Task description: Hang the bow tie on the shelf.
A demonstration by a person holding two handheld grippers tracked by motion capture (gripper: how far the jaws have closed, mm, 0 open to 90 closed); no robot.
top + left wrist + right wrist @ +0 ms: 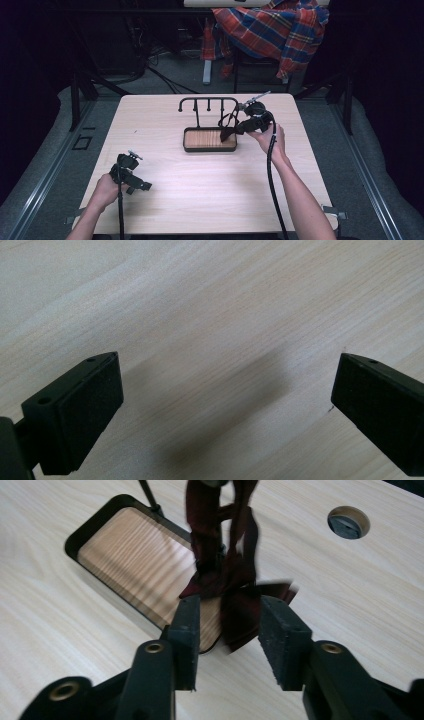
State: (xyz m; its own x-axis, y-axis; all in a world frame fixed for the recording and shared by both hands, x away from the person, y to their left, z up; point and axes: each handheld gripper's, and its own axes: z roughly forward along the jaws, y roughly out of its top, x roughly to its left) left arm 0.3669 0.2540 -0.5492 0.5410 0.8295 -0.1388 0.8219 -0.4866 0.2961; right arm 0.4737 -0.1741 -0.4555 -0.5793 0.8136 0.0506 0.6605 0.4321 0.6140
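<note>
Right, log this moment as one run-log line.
left gripper: open, over bare wooden table | right gripper: open, jaws apart around dark red fabric strap hanging from black hook rack

Blurred strap, cropped rack

The dark red strap (pixel 235 600) blurs at its lower end; its top and the rack post (pixel 148 495) are cut off at 12 o'clock.

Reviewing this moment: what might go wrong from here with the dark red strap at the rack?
The dark red fabric strap hangs between the right gripper jaws, whose pads stand apart from it, so withdrawing may snag it and pull it off the black metal hook rack. Its tail may also drape outside the wooden-bottomed black tray.
</note>
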